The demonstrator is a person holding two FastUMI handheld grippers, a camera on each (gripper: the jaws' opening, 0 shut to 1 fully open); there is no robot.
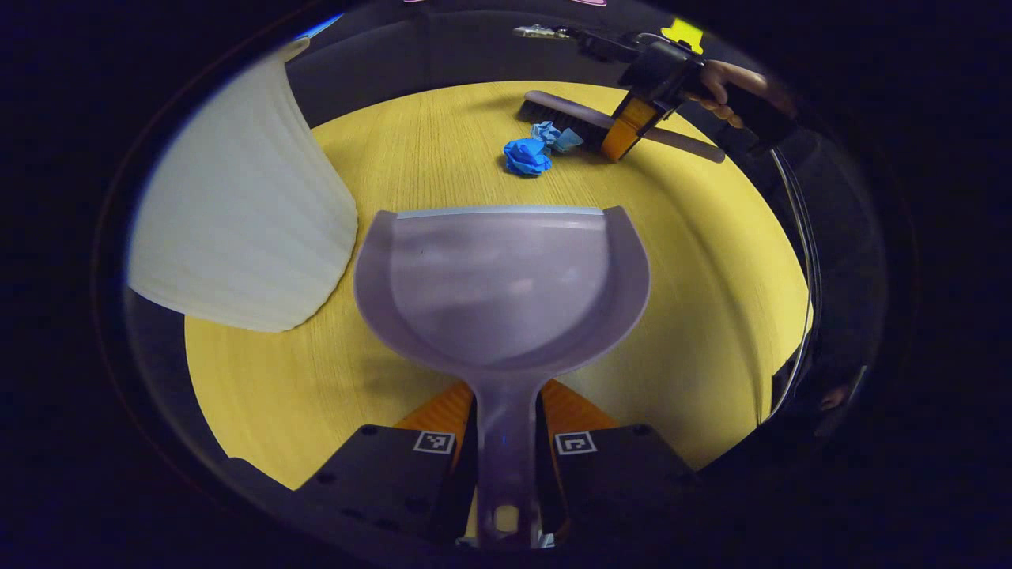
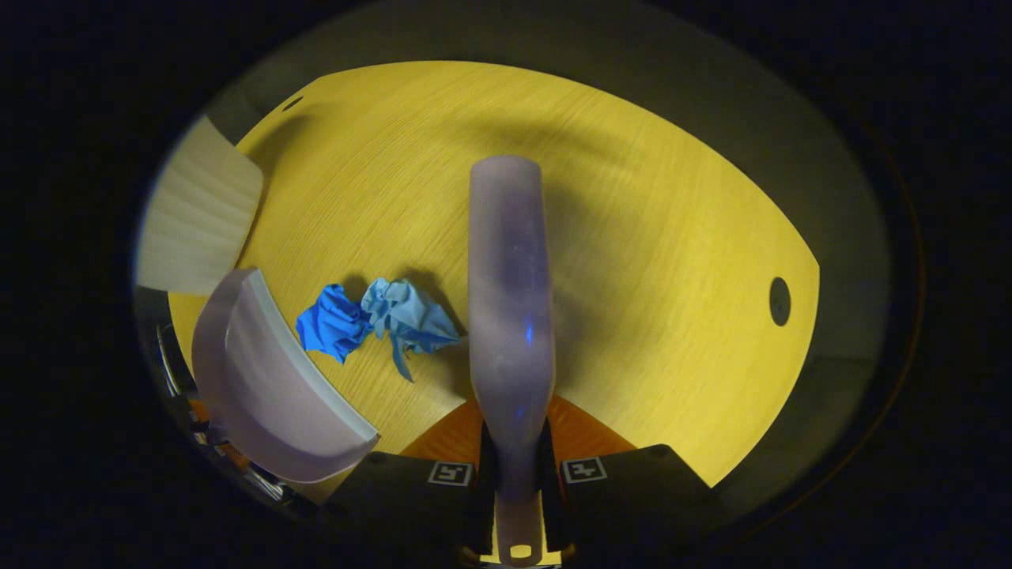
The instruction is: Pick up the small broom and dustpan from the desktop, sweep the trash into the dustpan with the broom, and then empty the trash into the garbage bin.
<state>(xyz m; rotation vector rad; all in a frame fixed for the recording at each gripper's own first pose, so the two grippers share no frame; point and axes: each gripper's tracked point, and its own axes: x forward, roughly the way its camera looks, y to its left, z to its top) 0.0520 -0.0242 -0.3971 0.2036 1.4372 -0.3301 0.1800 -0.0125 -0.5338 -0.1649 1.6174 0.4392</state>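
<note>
Two crumpled paper wads (image 1: 538,148), one broom (image 2: 510,316), one dustpan (image 1: 502,288).

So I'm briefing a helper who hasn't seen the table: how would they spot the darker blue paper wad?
On the yellow table, look between the dustpan and the broom. Two crumpled wads lie there, touching. The darker wad is the saturated blue one nearer the dustpan's lip; the paler wad lies on the broom's side.

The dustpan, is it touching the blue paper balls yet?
Apart. In the right gripper view, bare yellow table shows between the dustpan lip and the blue paper balls.
</note>
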